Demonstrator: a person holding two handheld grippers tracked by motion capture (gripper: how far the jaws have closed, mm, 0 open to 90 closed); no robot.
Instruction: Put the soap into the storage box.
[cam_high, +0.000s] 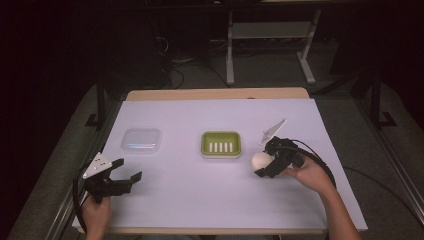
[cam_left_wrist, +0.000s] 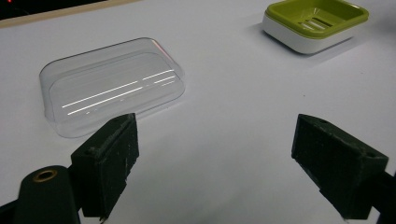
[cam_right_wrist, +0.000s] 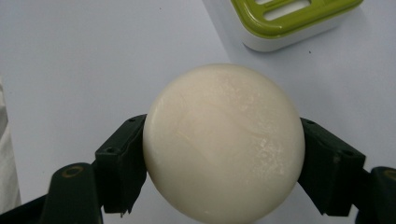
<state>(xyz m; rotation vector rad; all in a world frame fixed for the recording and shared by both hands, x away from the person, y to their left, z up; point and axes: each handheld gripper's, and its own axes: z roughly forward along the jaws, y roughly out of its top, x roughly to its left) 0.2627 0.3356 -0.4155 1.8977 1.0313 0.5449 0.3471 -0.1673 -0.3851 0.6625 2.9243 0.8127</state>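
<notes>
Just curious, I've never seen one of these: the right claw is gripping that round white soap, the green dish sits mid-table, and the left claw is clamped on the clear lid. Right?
Not quite. The left claw is open and grips nothing; the clear lid lies on the table beyond it, as the left gripper view shows. The rest holds: the right claw grips the round white soap, and the green dish sits mid-table.

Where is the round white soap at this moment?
The soap is clamped in the right hand-held gripper, at the right of the high view, just right of the green soap dish; the right gripper view shows it between both jaws.
</notes>
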